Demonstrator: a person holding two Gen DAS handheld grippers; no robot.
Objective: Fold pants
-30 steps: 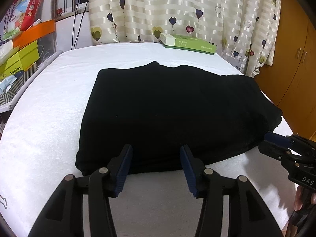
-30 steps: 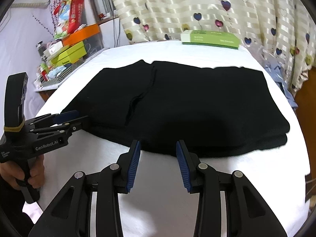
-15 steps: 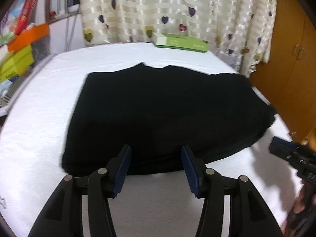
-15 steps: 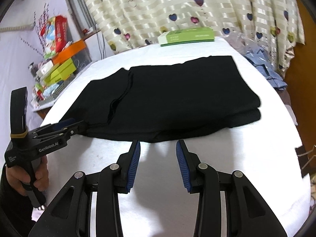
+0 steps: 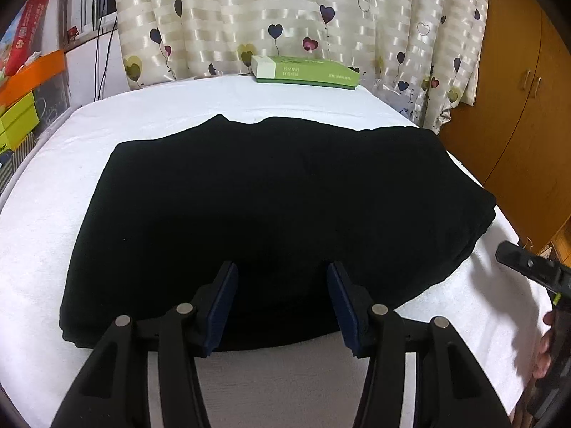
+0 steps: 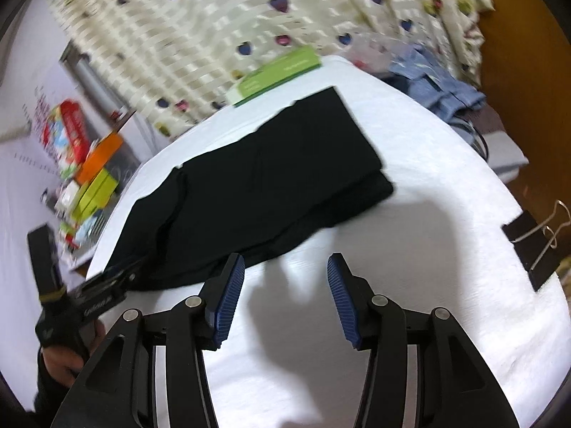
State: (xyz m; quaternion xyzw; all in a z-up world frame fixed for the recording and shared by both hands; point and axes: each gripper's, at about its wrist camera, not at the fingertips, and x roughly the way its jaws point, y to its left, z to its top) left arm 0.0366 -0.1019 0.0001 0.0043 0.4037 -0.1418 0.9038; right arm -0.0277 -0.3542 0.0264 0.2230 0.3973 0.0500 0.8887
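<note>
Our left hand-held gripper hovers with its jaws apart and empty, the pants lying folded flat just ahead of and under its fingertips on the white tabletop. Our right hand-held gripper is likewise spread and empty, with the pants ahead to its left (that view is blurred, so detail is poor). The fold looks nearly done, we judge. For any final fold, we should pinch all layers at the near edge, both sides level, and carry them over without dragging. A green box sits far ahead, well apart.
</note>
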